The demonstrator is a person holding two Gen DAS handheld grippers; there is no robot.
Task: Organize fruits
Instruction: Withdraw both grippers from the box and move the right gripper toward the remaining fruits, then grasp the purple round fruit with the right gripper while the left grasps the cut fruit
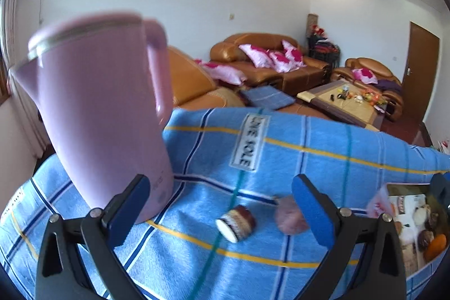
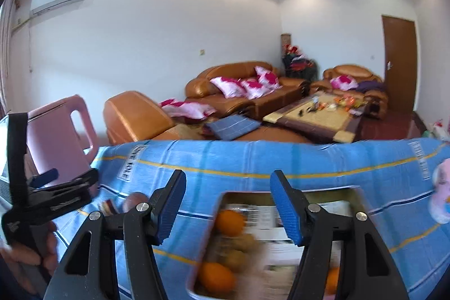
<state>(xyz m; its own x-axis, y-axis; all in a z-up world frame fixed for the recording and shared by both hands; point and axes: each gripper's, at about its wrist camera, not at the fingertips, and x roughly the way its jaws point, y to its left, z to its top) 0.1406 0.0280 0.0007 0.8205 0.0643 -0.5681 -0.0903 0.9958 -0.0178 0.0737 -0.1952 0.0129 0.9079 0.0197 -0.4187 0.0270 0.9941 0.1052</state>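
Observation:
A shallow tray lined with printed paper lies on the blue striped cloth. It holds oranges and brownish fruits, all blurred. My right gripper is open and empty just above the tray's near side. My left gripper is open and empty over the cloth. Between its fingers lie a small brown-and-white jar on its side and a purplish round fruit. The tray shows at the right edge of the left wrist view. The left gripper also shows at the left of the right wrist view.
A tall pink kettle stands on the cloth just left of my left gripper. A pink-and-white soft object lies at the cloth's right end. Beyond the table edge are brown leather sofas and a low coffee table.

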